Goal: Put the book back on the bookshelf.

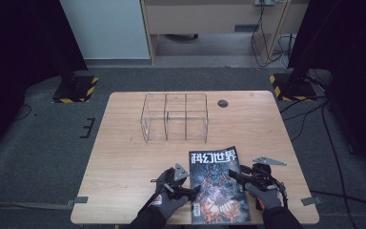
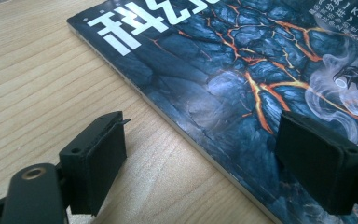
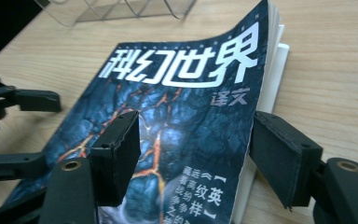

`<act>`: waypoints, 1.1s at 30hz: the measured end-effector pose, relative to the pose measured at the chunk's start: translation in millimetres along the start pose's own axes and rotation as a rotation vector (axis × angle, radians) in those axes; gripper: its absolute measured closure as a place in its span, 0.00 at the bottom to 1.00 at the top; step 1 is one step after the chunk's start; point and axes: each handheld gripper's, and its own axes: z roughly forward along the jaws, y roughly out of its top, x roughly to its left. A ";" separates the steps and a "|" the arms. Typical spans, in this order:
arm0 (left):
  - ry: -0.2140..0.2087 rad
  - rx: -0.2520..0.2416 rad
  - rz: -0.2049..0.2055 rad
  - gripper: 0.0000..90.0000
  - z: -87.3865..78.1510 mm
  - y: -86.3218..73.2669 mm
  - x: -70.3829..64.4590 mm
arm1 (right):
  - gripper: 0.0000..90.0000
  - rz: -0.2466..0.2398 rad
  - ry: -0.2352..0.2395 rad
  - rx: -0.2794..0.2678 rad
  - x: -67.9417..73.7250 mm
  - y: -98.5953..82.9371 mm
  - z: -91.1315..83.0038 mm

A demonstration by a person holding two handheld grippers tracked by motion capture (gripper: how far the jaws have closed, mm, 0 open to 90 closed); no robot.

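- High view: two gloved hands come in from the near table edge, each holding a black two-jaw gripper low over the light wooden table [image 1: 124, 143]. The left gripper [image 1: 193, 190] points rightward at the left edge of a glossy magazine with a dark blue cracked-lava cover and white title characters [image 1: 215, 179], which lies flat near the front edge, right of centre. The right gripper [image 1: 233, 175] points leftward across the magazine's right edge. Well beyond the magazine stands a clear acrylic organiser with several compartments [image 1: 174, 117], nothing between it and the magazine. A small dark round grommet [image 1: 223, 103] sits near the far edge.
- Left gripper view: the left gripper [image 2: 200, 163] is spread wide and held low. One jaw hovers over bare wood, the other over the cover, so the magazine [image 2: 242, 79] has its spine edge running between them. Neither pad touches it, as far as can be seen.
- Right gripper view: the right gripper [image 3: 193, 156] is also open. One jaw sits over the cover, the other outside the page edge, which curls up off the table here. The magazine [image 3: 182, 93] lies between the jaws, ungripped. The left gripper's black arms [image 3: 14, 100] show at the left, and the organiser [image 3: 121, 9] at the top.
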 end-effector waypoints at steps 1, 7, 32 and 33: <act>0.000 0.000 0.000 0.17 0.0 0.0 0.0 | 0.38 -0.002 0.016 -0.004 0.7 0.2 0.2; -0.001 0.000 0.000 0.17 0.0 0.0 0.1 | 0.38 -0.002 0.023 -0.004 1.1 0.1 0.8; -0.006 0.001 0.004 0.17 0.2 0.3 0.7 | 0.43 0.025 0.057 0.017 0.3 1.7 2.1; -0.006 0.001 0.004 0.17 0.2 0.3 0.7 | 0.43 0.033 0.062 0.017 0.1 1.7 1.7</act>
